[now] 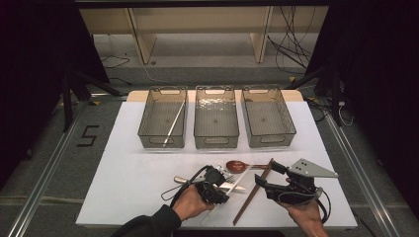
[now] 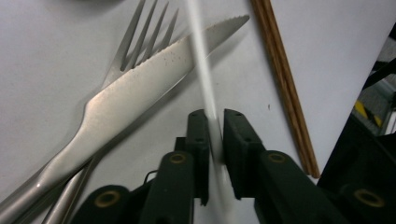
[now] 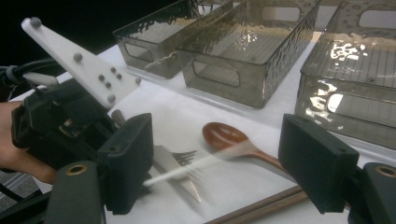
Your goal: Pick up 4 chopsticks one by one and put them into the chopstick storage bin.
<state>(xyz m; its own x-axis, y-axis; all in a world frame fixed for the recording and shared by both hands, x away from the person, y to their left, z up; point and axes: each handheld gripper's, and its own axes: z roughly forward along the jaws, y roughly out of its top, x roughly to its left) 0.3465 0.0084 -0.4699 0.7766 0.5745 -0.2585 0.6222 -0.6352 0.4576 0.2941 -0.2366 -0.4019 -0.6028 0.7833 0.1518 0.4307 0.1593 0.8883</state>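
Left gripper (image 2: 215, 135) has its jaws pinched tight on the white chopstick (image 2: 201, 70), low centre of the left gripper view; the right gripper (image 3: 219, 163) stands wide open, holding nothing. Looks like the pick-up step; next comes a clean lift toward the left bin (image 1: 163, 133), where a matching stick lies. Watch it: the stick crosses the knife (image 2: 140, 93) and fork (image 2: 140, 37), with brown chopsticks (image 2: 285, 88) and wooden spoon (image 3: 224, 136) close by on the right.

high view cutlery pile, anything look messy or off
Yes: the steel knife lies crossed over the steel fork, and the white chopstick slants across both, pinched in the left gripper. One white chopstick already leans aslant in the left clear bin.
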